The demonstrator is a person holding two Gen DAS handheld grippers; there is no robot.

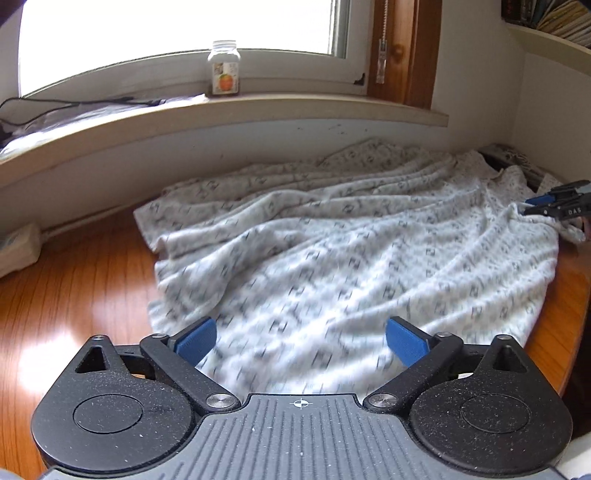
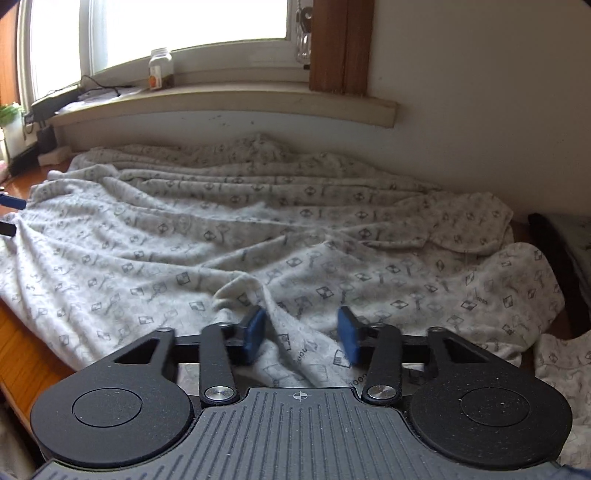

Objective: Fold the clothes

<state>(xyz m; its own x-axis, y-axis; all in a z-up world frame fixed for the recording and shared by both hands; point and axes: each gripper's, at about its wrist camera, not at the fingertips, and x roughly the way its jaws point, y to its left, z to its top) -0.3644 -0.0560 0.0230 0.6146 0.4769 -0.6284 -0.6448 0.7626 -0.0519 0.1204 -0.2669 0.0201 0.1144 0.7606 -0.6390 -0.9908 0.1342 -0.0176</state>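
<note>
**A:** Status on your L jaws?

**B:** Your left gripper is spread wide, blue pads far apart. Nothing between them. It hangs over the near-left edge of the garment; can't tell if the pads touch the fabric, frame's blurred there.

**A:** And R?

**B:** Your right gripper is much narrower. A raised ridge of the fabric runs up between the pads. In the right wrist view there's a visible gap either side of the fold, so the pads aren't pressing on it. From the left wrist view the right gripper sits at the garment's far right edge with cloth bunched at its tips, but it's too small there to confirm a pinch.

**A:** Where's the garment?

**B:** Spread out and wrinkled on the wooden tabletop, back edge pushed up against the wall under the window sill. It's white/grey fleece-type cloth w/ a repeating small dark print, little squares and key-like shapes. Some tiny lettering in the print near your R pads, not legible.

**A:** Any readable text?

**B:** "DAS" in pale letters on the right gripper's finger arm, seen from the left wrist cam. The clear jar on the sill has a label w/ an orange fruit picture; wording too small to read. Books on a shelf top right, spines unreadable.
</note>
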